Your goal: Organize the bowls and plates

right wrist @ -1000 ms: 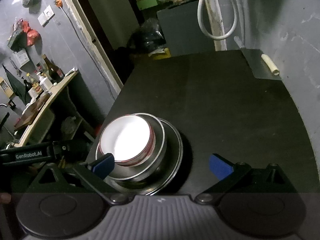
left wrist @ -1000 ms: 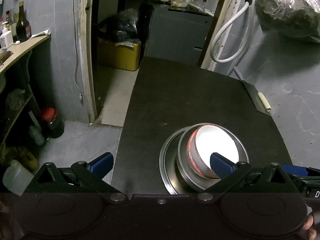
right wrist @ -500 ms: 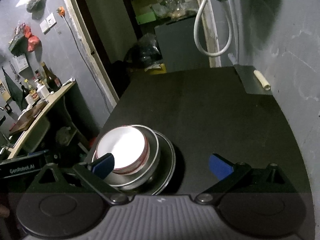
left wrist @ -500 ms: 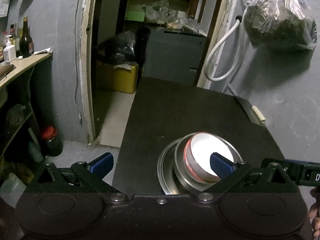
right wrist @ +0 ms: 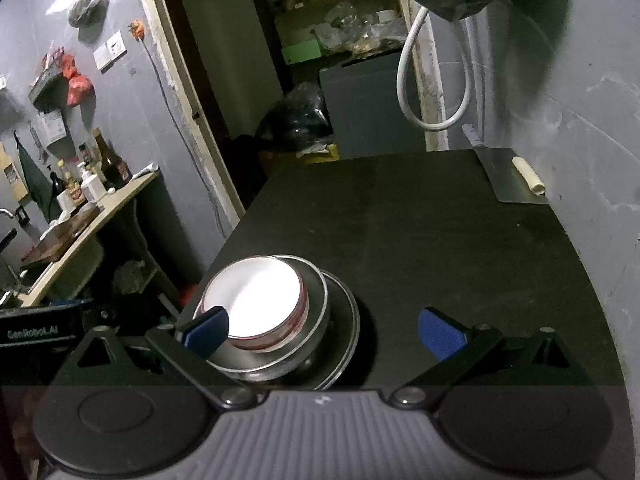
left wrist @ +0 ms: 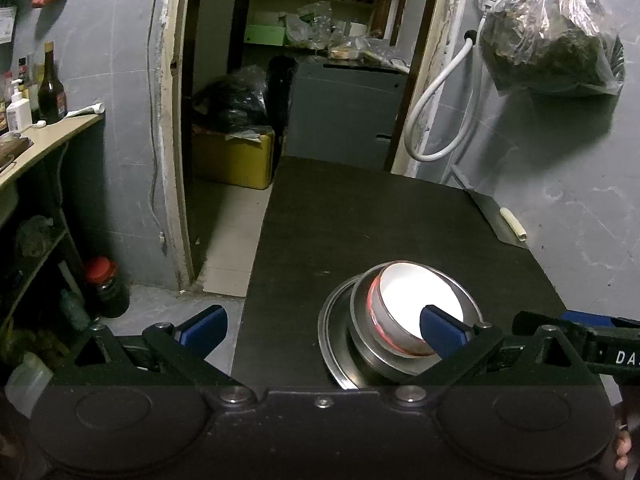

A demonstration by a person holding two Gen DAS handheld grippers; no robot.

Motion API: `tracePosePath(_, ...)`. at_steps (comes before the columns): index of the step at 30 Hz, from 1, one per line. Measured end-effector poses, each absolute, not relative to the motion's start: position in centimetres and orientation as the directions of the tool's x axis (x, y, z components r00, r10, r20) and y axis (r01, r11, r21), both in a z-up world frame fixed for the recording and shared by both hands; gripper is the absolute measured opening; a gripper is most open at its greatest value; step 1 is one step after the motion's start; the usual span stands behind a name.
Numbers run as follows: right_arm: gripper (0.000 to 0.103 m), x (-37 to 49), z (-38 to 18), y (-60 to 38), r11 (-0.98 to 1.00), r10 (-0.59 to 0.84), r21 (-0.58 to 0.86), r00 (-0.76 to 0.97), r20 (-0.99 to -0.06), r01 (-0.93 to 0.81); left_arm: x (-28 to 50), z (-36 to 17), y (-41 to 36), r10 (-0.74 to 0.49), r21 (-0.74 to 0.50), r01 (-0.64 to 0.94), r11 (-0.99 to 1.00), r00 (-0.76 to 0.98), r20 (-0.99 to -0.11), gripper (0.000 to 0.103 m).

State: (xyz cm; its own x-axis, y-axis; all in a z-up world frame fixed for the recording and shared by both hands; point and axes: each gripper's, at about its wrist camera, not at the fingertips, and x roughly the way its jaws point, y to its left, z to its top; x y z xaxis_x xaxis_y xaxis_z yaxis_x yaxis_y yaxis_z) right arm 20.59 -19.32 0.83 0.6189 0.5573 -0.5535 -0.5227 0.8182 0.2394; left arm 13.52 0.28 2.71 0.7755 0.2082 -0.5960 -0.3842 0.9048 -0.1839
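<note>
Standing beside the worktop (right wrist: 420, 220), I noted the stack near its front left corner: white bowl (right wrist: 252, 296) with a red band, nested in a steel bowl (right wrist: 316, 304), both on a steel plate (right wrist: 348, 320). Left tool (left wrist: 322, 326) was spread wide, nothing between its blue pads; right tool (right wrist: 324, 326) likewise wide open and empty. Both hung above the stack, touching no dish so far as I could tell.

Risks, as judged:
- Stack sat close to the worktop's left edge; a sideways nudge from a pad could push the plate toward the drop to the floor
- White bowl looked off-centre in the steel bowl, crowded to one side; a lift by one rim could tip it or drag the steel bowl along
- Steel on steel would be slippery, so a light pinch on a thin rim might slide off
- Two tools over one stack could foul each other

View differences: the left wrist camera showed the floor left of the worktop, a red-capped jar (left wrist: 102, 286) low by the shelf (left wrist: 40, 148), and the hanging bag (left wrist: 552, 36) on the wall. The right wrist camera showed bare worktop right of the stack and a metal sheet with a pale roll (right wrist: 528, 178) at the far right corner; glare washed out the white bowl's inside in both
</note>
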Motion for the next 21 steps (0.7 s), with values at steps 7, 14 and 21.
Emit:
tracePosePath(7, 0.103, 19.9, 1.2, -18.9, 0.838, 0.531, 0.219, 0.656, -0.537, -0.5, 12.7, 3.1, -0.1, 0.212, -0.155, -0.369, 0.917, 0.776, -0.594, 0.102)
tracePosePath(14, 0.103, 18.8, 2.0, -18.4, 0.857, 0.503, 0.196, 0.689, -0.521, -0.477, 11.9, 3.2, 0.5, 0.169, -0.172, -0.327, 0.929, 0.79, -0.589, 0.102)
tracePosePath(21, 0.103, 17.2, 2.5, -18.1, 0.891, 0.447, 0.187, 0.724, -0.525, -0.415, 10.9, 3.4, 1.7, 0.102, -0.206, -0.267, 0.941, 0.808, -0.58, 0.102)
